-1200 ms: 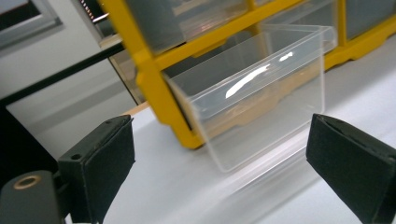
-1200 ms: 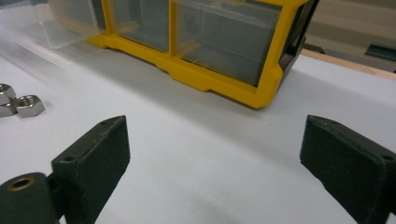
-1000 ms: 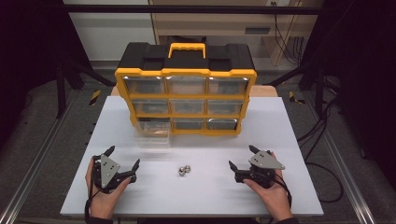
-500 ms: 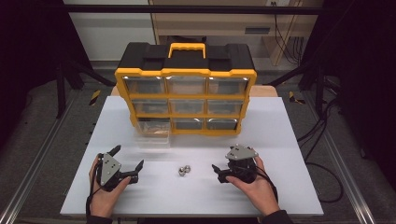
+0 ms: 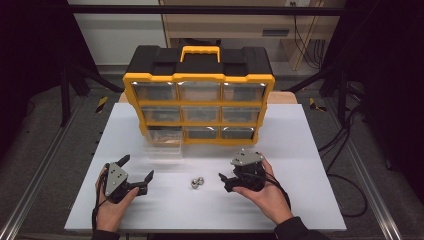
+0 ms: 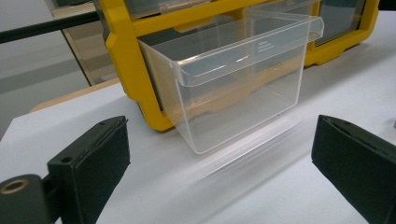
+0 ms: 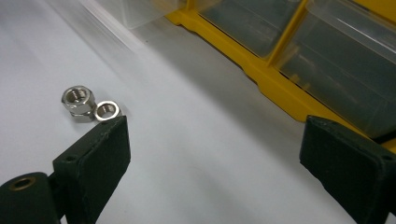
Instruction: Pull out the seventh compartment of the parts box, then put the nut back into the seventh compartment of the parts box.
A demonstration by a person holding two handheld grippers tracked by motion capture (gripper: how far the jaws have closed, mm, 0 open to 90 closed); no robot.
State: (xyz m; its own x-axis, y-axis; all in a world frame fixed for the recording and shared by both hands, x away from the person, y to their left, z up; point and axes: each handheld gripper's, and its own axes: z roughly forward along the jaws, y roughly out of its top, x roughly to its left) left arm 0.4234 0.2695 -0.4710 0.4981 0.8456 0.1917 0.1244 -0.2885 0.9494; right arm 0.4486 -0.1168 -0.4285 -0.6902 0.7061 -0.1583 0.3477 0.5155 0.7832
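High view: I have the right gripper (image 5: 226, 181) wide open and empty, angled toward the nuts (image 5: 197, 182) lying near it on the table (image 5: 310, 150), ready to pinch one. The left gripper (image 5: 137, 172), also open and empty, faces the pulled-out drawer (image 6: 233, 88), which likely waits for the nuts.

Lit evenly from overhead, dark beyond the white table (image 5: 310, 150); faint glare along yellow organizer (image 5: 198, 80) top edge, soft shadow at its base, nearest gripper-view foreground blurred, high view soft.
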